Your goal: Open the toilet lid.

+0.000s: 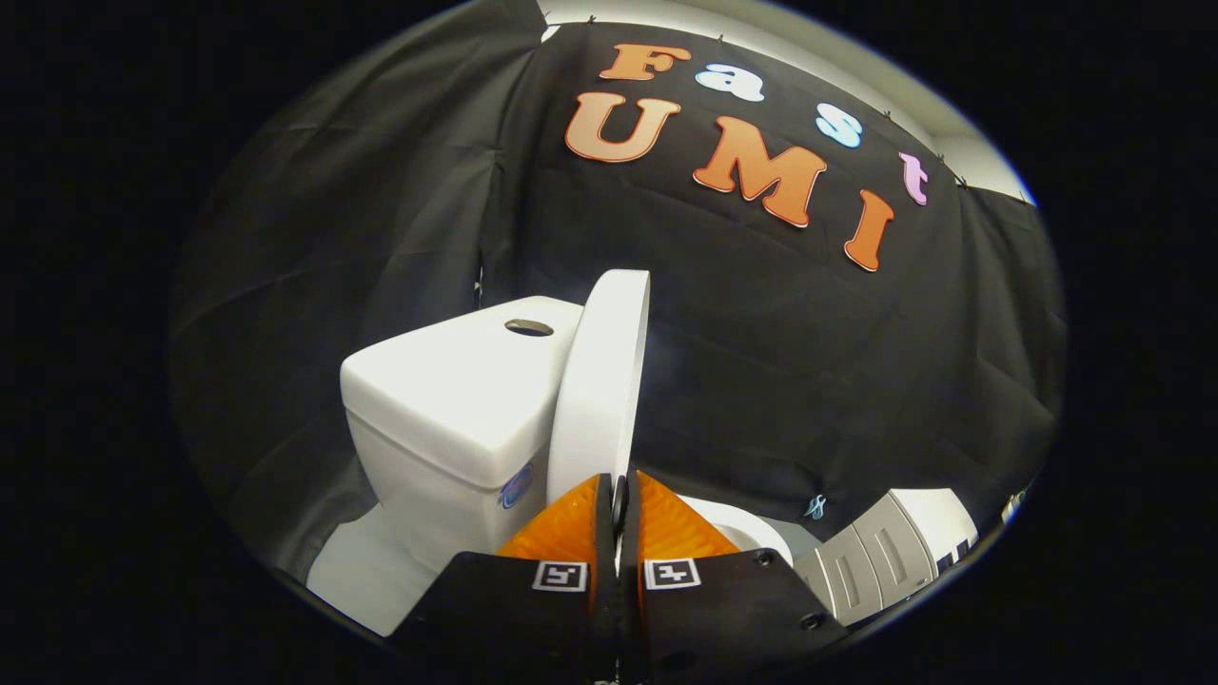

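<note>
The black cloth wall (780, 381) hangs behind everything, draped in loose folds, with a strip of pale ceiling showing over its top edge. In front of it stands the white toilet, and its biggest visible part is the tank (447, 409), a boxy cistern with a round flush button (529, 327) set into its flat top and a small blue sticker (516, 485) low on its front face. The toilet lid (601, 390) is raised and stands nearly upright, seen edge-on as a tall white oval leaning against or just in front of the tank; I can't quite tell if the two touch. Beyond the fingers, to one side, a curve of the white seat (752, 528) shows, lying flat. Farther off to that side sits a grey, ribbed plastic object (880, 561), too distorted to identify. The gripper (618, 504) sits at the lower edge of the lid, its two fingers drawn close together with the thin rim of the lid pinched between them, so it looks clamped on the lid.
</note>
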Demonstrator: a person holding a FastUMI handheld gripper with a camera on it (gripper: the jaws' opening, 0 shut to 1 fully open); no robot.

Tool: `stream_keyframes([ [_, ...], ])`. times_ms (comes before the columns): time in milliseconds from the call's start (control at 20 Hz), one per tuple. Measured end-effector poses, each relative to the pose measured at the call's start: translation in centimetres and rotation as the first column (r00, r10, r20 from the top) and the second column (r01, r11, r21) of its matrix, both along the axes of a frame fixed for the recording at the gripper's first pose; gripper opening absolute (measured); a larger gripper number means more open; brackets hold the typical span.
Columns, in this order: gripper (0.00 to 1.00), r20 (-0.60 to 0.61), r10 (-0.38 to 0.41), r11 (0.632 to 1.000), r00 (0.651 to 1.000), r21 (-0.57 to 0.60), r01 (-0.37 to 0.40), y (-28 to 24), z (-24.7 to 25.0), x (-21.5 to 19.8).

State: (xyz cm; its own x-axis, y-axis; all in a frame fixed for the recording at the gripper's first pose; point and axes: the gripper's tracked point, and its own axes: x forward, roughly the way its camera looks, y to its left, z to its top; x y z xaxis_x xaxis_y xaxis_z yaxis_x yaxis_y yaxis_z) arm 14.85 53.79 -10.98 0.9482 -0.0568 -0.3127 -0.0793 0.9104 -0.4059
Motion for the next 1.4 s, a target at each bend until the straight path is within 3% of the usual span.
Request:
stream_keyframes([
  [400, 0.1, -0.04, -0.003, 1.0, 0.999, 0.003, 0.003, 0.1, -0.2, 0.2],
  [550, 0.25, -0.071, 0.027, 0.998, 0.997, 0.065, -0.022, 0.5, -0.5, 0.2],
  [600, 0.34, -0.086, 0.043, 0.996, 0.995, 0.087, -0.035, 0.7, -0.6, 0.2],
  [650, 0.49, -0.091, 0.049, 0.994, 0.995, 0.098, -0.04, 0.7, -0.7, 0.0],
  [750, 0.67, -0.083, 0.038, 0.995, 0.996, 0.095, -0.03, 0.0, 0.0, 0.1],
  [850, 0.77, -0.068, 0.046, 0.992, 0.997, 0.124, -0.038, -0.2, 0.9, 0.2],
  [1100, 0.77, -0.006, 0.067, 0.971, 0.998, 0.231, -0.064, -2.2, 5.0, 0.4],
  [1400, 0.77, 0.056, 0.007, 0.946, 0.998, 0.324, -0.025, -10.9, 10.4, 0.5],
])
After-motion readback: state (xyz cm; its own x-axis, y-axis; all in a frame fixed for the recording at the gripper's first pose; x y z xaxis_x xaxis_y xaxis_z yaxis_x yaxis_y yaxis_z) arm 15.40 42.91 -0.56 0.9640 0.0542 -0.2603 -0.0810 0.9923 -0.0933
